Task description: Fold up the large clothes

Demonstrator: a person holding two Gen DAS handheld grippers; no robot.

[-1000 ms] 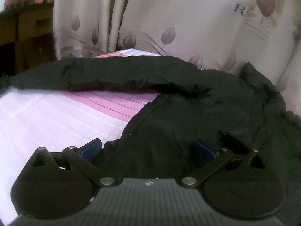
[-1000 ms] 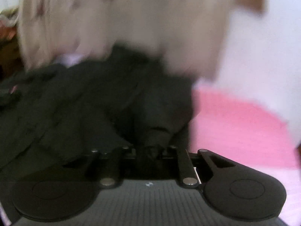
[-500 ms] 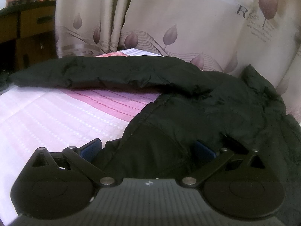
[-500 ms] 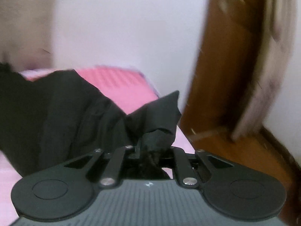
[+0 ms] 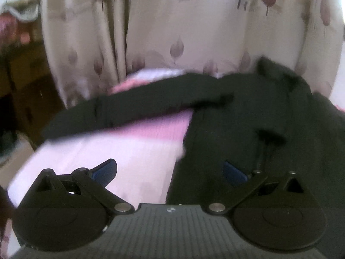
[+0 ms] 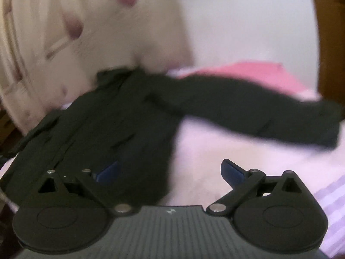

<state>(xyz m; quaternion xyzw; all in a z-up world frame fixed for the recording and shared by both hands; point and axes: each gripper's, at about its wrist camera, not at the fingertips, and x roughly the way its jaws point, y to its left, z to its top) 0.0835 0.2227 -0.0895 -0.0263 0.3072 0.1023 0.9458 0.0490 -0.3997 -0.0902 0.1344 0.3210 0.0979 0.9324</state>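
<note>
A large black jacket [image 5: 269, 116] lies spread on the pink and white bedsheet [image 5: 120, 151], one sleeve [image 5: 138, 105] stretched out to the left. In the right wrist view the same jacket [image 6: 112, 125] has its other sleeve [image 6: 248, 105] laid out to the right. My left gripper [image 5: 170, 171] is open above the jacket's lower left edge, its blue pads apart and pressing on nothing. My right gripper [image 6: 170, 172] is opening wide over the jacket's lower right edge, and its pads grip no cloth. Both views are blurred.
Cream curtains with a leaf print [image 5: 183, 28] hang behind the bed. Dark wooden furniture [image 5: 19, 69] stands at the left. A white wall [image 6: 248, 21] and a brown wooden frame [image 6: 330, 32] are to the right of the bed.
My right gripper let go of the black sleeve end it was shut on, opened wide and swung back toward the jacket's body. My left gripper shifted left and back a little, still open.
</note>
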